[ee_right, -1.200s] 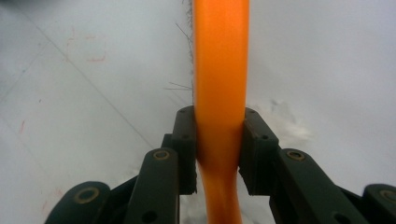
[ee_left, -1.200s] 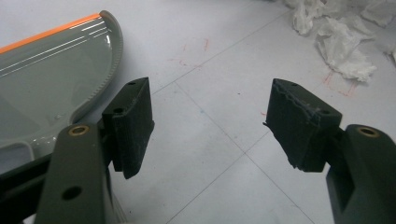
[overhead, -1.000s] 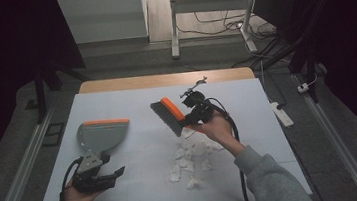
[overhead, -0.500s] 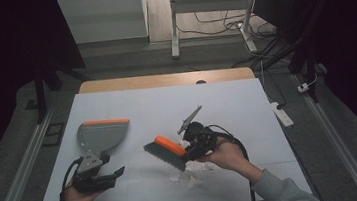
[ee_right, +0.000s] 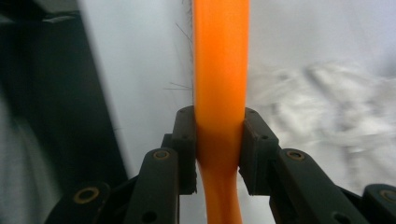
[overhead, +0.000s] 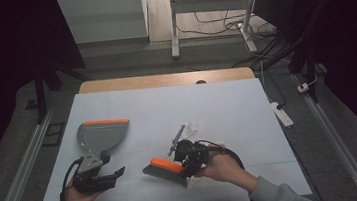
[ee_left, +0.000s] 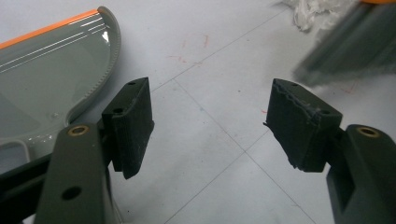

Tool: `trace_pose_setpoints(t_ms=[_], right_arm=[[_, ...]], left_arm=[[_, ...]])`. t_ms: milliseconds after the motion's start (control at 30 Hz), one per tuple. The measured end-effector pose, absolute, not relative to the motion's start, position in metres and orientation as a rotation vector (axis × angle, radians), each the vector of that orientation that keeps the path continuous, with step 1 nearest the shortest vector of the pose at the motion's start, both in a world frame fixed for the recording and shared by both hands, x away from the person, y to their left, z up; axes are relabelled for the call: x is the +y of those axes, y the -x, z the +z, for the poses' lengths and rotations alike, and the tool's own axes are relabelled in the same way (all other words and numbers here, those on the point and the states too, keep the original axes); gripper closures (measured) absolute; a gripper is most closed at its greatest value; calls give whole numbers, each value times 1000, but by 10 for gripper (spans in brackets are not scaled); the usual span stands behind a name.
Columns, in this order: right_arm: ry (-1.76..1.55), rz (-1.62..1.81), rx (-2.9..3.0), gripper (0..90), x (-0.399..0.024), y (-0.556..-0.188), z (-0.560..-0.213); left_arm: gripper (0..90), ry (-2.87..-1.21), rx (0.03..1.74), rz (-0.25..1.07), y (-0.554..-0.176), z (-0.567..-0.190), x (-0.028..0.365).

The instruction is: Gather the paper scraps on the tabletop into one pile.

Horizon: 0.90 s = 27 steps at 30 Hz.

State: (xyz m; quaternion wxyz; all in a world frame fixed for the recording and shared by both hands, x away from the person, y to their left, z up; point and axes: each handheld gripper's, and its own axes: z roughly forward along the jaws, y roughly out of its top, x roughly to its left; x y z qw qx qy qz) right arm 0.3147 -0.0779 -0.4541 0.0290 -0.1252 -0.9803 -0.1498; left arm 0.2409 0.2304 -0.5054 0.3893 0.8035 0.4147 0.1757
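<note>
My left hand [overhead: 79, 199] sits at the near left corner of the counter [overhead: 227, 100], holding my left gripper [overhead: 116, 173] low and pointed to the right, its jaws spread wide with nothing between the pads [ee_left: 133, 122]. My right hand [overhead: 224, 168] comes in from the lower right, forearm angled inward, and my right gripper [overhead: 185, 162] is clamped on the orange plastic handle of a grey-bristled brush [ee_right: 220, 93].
</note>
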Motion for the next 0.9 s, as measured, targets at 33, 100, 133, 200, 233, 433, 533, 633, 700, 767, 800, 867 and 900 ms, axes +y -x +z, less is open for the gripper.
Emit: trace_pose_setpoints(t_ms=[33, 100, 133, 200, 233, 433, 533, 633, 700, 767, 800, 867, 900], right_arm=[[410, -457, -3020, 704, -77, -319, -454], [420, -448, -3052, 704, -78, -328, -454], [443, -440, -3060, 704, -79, -334, -454], [521, -463, -3067, 704, -82, -345, -453], [593, -472, -3076, 704, -88, -356, -453], [697, -562, -3057, 705, -106, -371, -448], [678, -698, -3027, 704, -120, -365, -429], [680, -763, -3006, 704, -128, -361, -418], [674, -800, -2995, 704, -135, -355, -408], [659, -803, -3003, 704, -141, -348, -401], [655, -795, -3018, 704, -143, -345, -398], [658, -785, -3028, 704, -147, -341, -396], [658, -781, -3022, 704, -149, -338, -395]], left_arm=[[323, -2043, 1055, 447, -241, -505, 231], [323, -2038, 1057, 448, -240, -505, 231], [324, -2037, 1057, 448, -240, -505, 232], [324, -2037, 1057, 448, -241, -505, 232], [324, -2038, 1057, 447, -241, -505, 232], [324, -2038, 1058, 447, -241, -506, 232], [324, -2039, 1060, 444, -242, -506, 232], [324, -2042, 1058, 447, -241, -506, 231], [324, -2042, 1057, 449, -241, -506, 231], [324, -2043, 1060, 448, -241, -506, 231], [324, -2043, 1060, 447, -241, -506, 231], [324, -2043, 1059, 448, -241, -506, 231], [324, -2042, 1059, 449, -241, -506, 231]])
